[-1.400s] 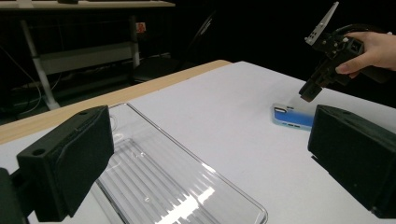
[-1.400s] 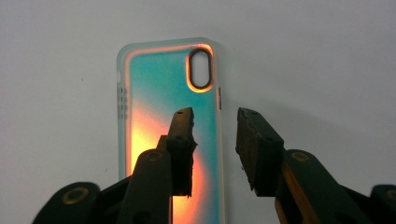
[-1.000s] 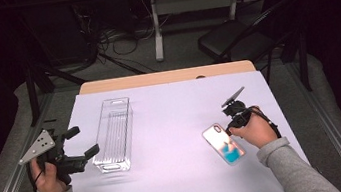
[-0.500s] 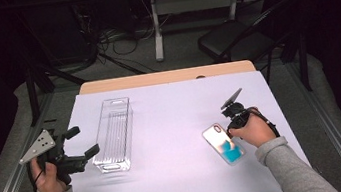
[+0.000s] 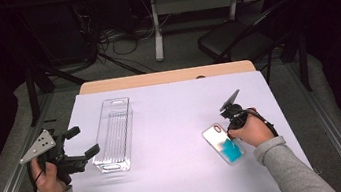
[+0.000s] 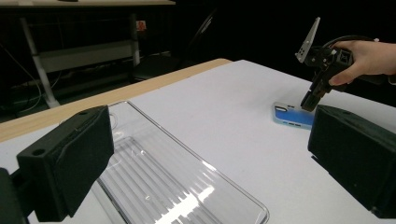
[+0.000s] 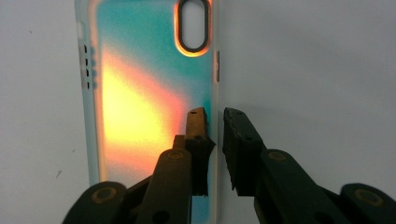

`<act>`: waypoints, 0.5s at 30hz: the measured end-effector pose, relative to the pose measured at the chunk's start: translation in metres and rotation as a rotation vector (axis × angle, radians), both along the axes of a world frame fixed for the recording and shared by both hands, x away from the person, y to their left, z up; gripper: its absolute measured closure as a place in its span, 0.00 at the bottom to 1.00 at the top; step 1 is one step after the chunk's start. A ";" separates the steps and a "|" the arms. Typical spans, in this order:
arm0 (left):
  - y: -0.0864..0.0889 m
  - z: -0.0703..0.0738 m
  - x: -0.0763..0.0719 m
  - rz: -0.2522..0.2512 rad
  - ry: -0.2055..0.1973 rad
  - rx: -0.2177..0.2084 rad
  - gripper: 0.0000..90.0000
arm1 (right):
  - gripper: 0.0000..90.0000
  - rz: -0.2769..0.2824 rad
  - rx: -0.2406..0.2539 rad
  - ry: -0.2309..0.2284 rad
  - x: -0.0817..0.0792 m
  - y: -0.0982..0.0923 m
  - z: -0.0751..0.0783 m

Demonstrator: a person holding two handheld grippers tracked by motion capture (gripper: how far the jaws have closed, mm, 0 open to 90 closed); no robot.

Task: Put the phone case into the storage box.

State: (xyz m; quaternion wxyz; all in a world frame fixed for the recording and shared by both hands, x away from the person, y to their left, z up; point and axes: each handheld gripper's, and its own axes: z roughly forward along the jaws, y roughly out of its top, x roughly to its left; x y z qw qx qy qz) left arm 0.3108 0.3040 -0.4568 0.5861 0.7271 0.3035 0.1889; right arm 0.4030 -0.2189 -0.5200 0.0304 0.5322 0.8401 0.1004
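Lying flat on the right side of the table (image 5: 170, 111) in the high view, the phone case (image 5: 224, 144) is running its long axis from far-left to near-right, and the right tool (image 5: 229, 129) is pointing down onto its right long edge, about midway along. The left tool (image 5: 83, 142) is hovering at the near-left corner, just beside the near end of a clear plastic tray (image 5: 113, 134), well apart from the case; the right hand is clearly the nearer one.

Looking along the left tool in its own view, its two black jaws are standing wide apart with nothing between them; the tray (image 6: 163, 172) is lying just under and ahead of them. Farther off, the right tool (image 6: 310, 100) is dipping its tips onto the near edge of the case (image 6: 292, 116).

Showing the key relation, the right gripper view has the case (image 7: 140, 93) running straight away from the tool, camera cutout at the far end. The right tool (image 7: 215, 126) is straddling the case's right side wall: one jaw is sitting over the inside of the case, the other outside on the bare table (image 7: 327, 70). The jaws have just been closing and are now nearly together, seemingly pinching that thin wall, though whether the pads are fully pressing is hard to tell. Any lift will probably hinge on this edge grip.
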 end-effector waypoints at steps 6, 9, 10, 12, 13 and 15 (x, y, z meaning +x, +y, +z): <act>0.000 0.000 0.000 -0.001 0.002 0.004 0.01 | 0.91 -0.008 -0.005 0.020 0.001 0.000 -0.002; 0.000 0.000 0.000 0.000 0.002 0.002 0.01 | 0.92 0.000 -0.021 0.039 0.001 -0.001 -0.002; 0.000 0.000 0.000 0.000 0.002 0.002 0.01 | 0.92 0.000 -0.021 0.039 0.001 -0.001 -0.002; 0.000 0.000 0.000 0.000 0.002 0.002 0.01 | 0.92 -0.004 -0.025 0.043 0.002 -0.001 -0.002; 0.000 0.000 0.000 -0.001 0.003 0.003 0.01 | 0.93 -0.013 0.000 0.028 0.002 -0.002 -0.005; 0.000 0.000 0.000 -0.001 0.004 0.006 0.01 | 0.94 -0.017 -0.003 0.040 0.002 -0.002 -0.004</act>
